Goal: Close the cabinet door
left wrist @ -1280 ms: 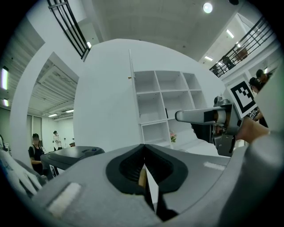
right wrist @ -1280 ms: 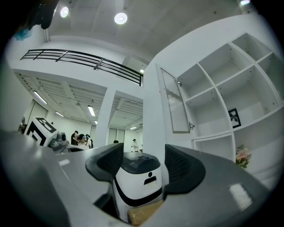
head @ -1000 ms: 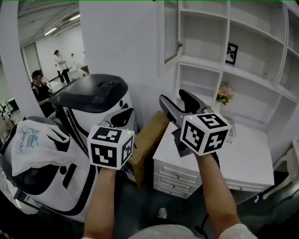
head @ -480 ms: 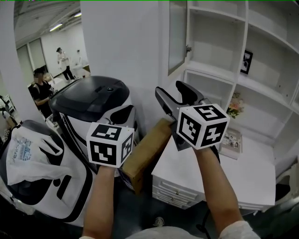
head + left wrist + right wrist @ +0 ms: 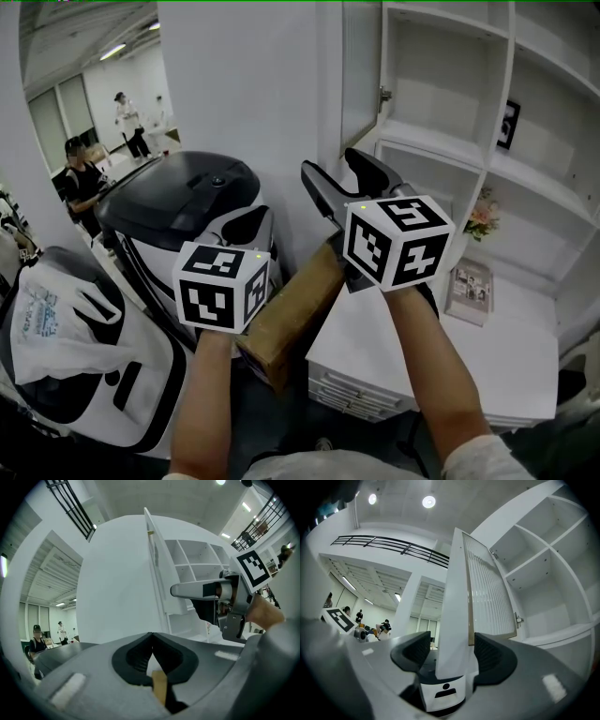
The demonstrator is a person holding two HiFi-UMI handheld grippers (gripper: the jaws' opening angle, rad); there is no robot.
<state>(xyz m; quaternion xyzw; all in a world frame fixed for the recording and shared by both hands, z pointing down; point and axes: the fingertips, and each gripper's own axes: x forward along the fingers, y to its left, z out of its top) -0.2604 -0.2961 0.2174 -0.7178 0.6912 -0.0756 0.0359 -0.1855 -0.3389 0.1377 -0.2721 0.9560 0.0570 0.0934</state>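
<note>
The white cabinet door [image 5: 361, 67] with a ribbed glass panel stands open at the top of the head view, swung out from the white shelving [image 5: 441, 84]. My right gripper [image 5: 343, 174] is open and points up at the door's lower corner, a little below it. In the right gripper view the door's [image 5: 486, 597] white free edge lines up in the gap of my right gripper [image 5: 450, 649], clear of both pads. My left gripper [image 5: 246, 225] is lower and to the left, shut on nothing, its pads meeting [image 5: 152, 641]. The left gripper view shows the door [image 5: 154, 564] edge-on.
A white drawer unit [image 5: 525, 349] stands below the shelves. A cardboard box [image 5: 295, 305] leans against its left side. A black-topped white machine [image 5: 178, 202] and a plastic bag [image 5: 47, 309] are at the left. People [image 5: 80, 173] are in the far room. A small picture frame [image 5: 511, 122] and flowers [image 5: 485, 216] sit on the shelves.
My right gripper has risen and shifted left toward the open door, which now looks closer. The left gripper has barely moved.
</note>
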